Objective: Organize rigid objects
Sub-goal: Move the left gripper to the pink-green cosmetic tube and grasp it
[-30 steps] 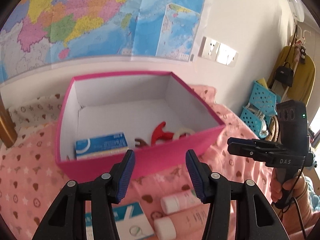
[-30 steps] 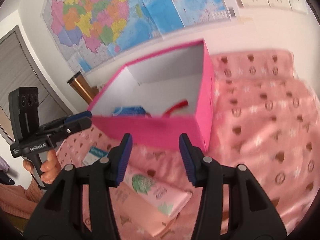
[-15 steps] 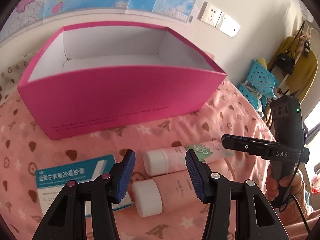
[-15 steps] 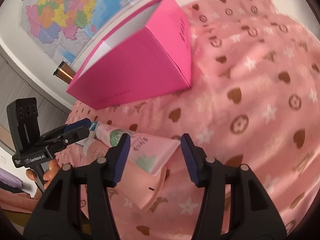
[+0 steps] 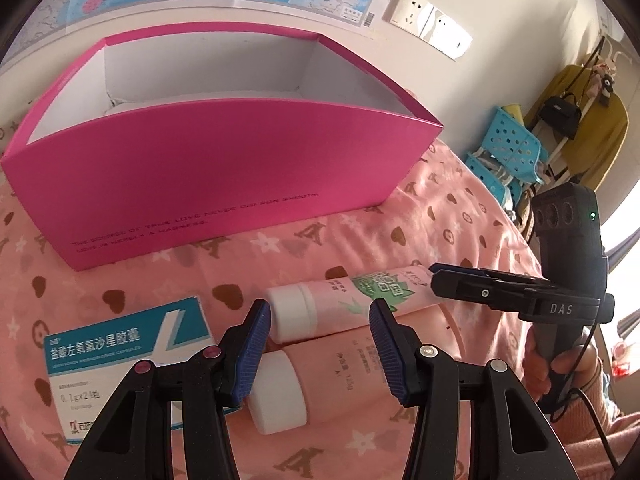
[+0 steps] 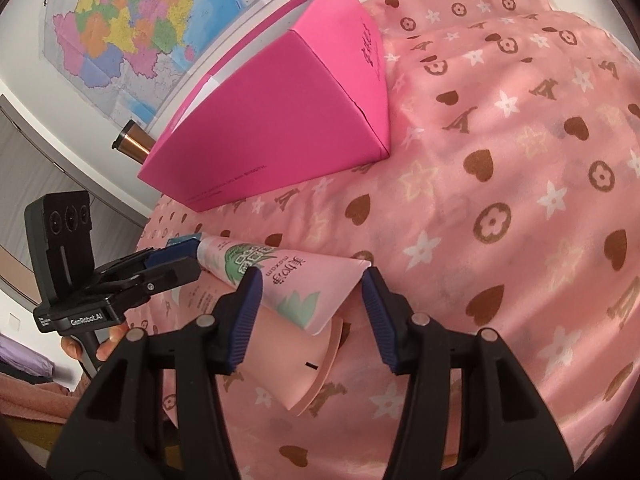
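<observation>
An open pink box (image 5: 224, 168) (image 6: 280, 128) stands at the back of the pink patterned cloth. Two pink tubes with white caps lie side by side in front of it: one with green print (image 5: 352, 296) (image 6: 280, 280), one plain (image 5: 340, 372) (image 6: 296, 364). A blue and white medicine box (image 5: 120, 344) lies left of the caps. My left gripper (image 5: 318, 340) (image 6: 176, 266) is open, low over the cap ends. My right gripper (image 6: 310, 308) (image 5: 434, 278) is open at the opposite end, its jaws either side of the printed tube's flat crimped end.
The pink cloth (image 6: 520, 200) stretches on to the right with nothing on it. A wall with a map (image 6: 132, 20) and sockets (image 5: 428, 24) rises behind the box. Blue plastic baskets (image 5: 508, 152) and a hanging yellow coat (image 5: 592, 128) stand off to the right. A copper-coloured pole (image 6: 132, 142) sits left of the box.
Both grippers have sunk and tipped down from facing the box's opening to the tubes on the cloth. The box's inside has gone out of view.
</observation>
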`<action>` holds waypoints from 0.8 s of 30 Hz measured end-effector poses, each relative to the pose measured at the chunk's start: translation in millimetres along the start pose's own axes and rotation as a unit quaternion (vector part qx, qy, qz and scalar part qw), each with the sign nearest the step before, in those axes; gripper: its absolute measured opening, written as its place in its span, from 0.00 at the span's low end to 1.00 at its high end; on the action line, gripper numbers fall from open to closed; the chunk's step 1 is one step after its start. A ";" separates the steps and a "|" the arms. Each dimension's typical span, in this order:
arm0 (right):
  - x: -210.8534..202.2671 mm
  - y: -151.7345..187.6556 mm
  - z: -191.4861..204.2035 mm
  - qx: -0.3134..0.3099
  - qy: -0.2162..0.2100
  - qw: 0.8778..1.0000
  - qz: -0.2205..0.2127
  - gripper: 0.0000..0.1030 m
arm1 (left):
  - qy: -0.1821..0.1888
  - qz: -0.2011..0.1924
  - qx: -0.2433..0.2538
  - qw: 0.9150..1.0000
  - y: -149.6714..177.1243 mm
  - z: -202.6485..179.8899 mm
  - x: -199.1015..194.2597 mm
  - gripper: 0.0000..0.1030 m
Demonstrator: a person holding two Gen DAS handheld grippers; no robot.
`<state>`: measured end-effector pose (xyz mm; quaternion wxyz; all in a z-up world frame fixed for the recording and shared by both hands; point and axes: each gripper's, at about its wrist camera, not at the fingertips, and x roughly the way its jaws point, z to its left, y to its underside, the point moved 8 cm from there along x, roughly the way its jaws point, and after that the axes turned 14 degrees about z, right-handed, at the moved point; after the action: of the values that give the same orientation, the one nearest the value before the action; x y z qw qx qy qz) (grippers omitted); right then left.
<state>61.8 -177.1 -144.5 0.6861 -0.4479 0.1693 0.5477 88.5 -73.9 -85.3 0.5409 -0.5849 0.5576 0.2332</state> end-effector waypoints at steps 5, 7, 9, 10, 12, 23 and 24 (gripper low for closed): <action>0.6 0.1 0.5 0.002 -0.002 1.000 0.002 0.53 | 0.006 0.006 -0.002 1.000 0.9 1.1 1.6 0.50; 0.8 0.0 1.1 0.004 0.000 1.000 0.002 0.53 | 0.009 0.010 -0.004 1.000 2.6 1.0 3.3 0.50; 1.2 -0.6 1.7 0.005 0.002 1.000 0.004 0.53 | 0.007 0.012 -0.001 1.000 4.1 0.1 4.4 0.50; 1.5 -0.8 1.9 0.003 0.003 1.000 0.004 0.53 | 0.007 0.012 -0.001 1.000 3.8 0.4 4.3 0.50; 1.7 -0.8 1.7 0.003 0.003 1.000 0.005 0.53 | 0.011 0.013 -0.003 1.000 2.7 1.4 4.2 0.50; -4.2 -2.6 9.1 -0.018 0.022 1.000 -0.013 0.53 | -0.007 0.000 0.004 1.000 1.7 -3.7 -0.7 0.51; -5.3 -3.0 10.8 -0.022 0.023 0.999 -0.015 0.53 | -0.009 -0.002 0.004 1.000 1.4 -3.8 -1.8 0.51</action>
<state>59.8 -171.7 -133.6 0.6804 -0.4775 0.1665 0.5303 85.4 -76.4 -83.1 0.5491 -0.5817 0.5522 0.2352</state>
